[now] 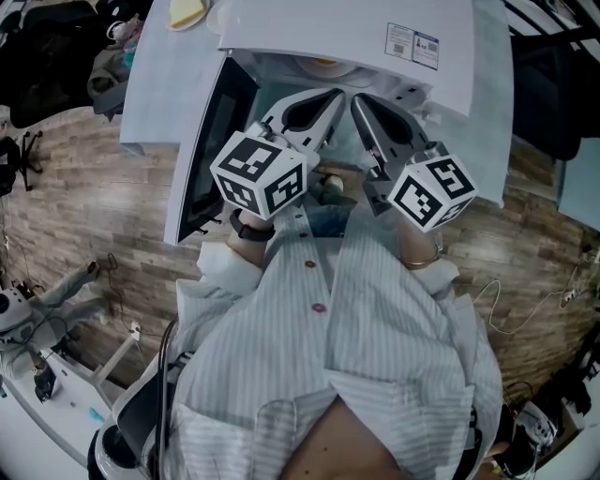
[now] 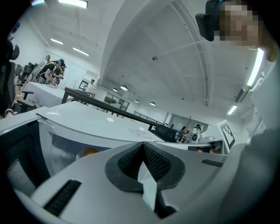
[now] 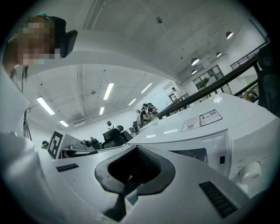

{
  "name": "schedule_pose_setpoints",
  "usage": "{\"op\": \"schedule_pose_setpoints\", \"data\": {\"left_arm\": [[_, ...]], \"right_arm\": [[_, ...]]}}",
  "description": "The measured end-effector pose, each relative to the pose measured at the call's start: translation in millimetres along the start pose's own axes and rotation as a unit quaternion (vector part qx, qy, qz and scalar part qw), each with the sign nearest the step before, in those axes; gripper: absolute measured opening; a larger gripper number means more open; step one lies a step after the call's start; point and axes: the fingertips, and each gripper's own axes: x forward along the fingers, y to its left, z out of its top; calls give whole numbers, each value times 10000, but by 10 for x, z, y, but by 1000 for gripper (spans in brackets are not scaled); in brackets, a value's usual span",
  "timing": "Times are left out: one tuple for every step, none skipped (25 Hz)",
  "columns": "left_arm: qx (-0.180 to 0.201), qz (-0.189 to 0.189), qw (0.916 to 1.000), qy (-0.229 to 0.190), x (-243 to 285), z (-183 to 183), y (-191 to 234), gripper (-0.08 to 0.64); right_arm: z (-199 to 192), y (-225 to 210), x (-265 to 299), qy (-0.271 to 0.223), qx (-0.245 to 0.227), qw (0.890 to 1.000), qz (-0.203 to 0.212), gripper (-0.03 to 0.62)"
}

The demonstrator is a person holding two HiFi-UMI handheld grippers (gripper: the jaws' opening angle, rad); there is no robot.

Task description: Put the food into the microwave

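A white microwave [image 1: 375, 28] stands in front of me with its door [image 1: 211, 141] swung open to the left. Inside its cavity lies something orange-yellow on a pale plate [image 1: 323, 64]; it shows as an orange spot [image 2: 89, 152] in the left gripper view. My left gripper [image 1: 330, 96] and right gripper [image 1: 361, 98] hover side by side just before the opening, pointing into it. Both are shut with nothing between their jaws, as the left gripper [image 2: 142, 145] and right gripper [image 3: 136, 148] views confirm.
A yellow food item on a plate [image 1: 187, 11] rests on the white surface left of the microwave. The microwave's control knob [image 3: 249, 170] is at its right side. Wooden floor [image 1: 84, 187], cables and equipment lie around; people sit at desks far off [image 2: 52, 72].
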Motion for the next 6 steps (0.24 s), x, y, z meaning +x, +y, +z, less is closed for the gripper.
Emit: {"op": "schedule_pose_setpoints", "data": {"left_arm": [[-2, 4, 10000, 7, 4, 0, 4, 9], [-8, 7, 10000, 9, 8, 3, 9, 9], [-14, 7, 10000, 5, 12, 7, 12, 9], [-16, 3, 10000, 1, 15, 12, 14, 9], [-15, -3, 10000, -3, 19, 17, 16, 9], [-13, -9, 10000, -5, 22, 21, 18, 9]], "right_arm": [[-3, -1, 2, 4, -7, 10000, -3, 32], [-8, -1, 4, 12, -24, 10000, -6, 32], [-13, -1, 8, 23, -45, 10000, -9, 32], [-18, 0, 12, 34, -60, 10000, -10, 32], [-23, 0, 17, 43, -69, 10000, -9, 32], [-27, 1, 21, 51, -75, 10000, -8, 32]]}}
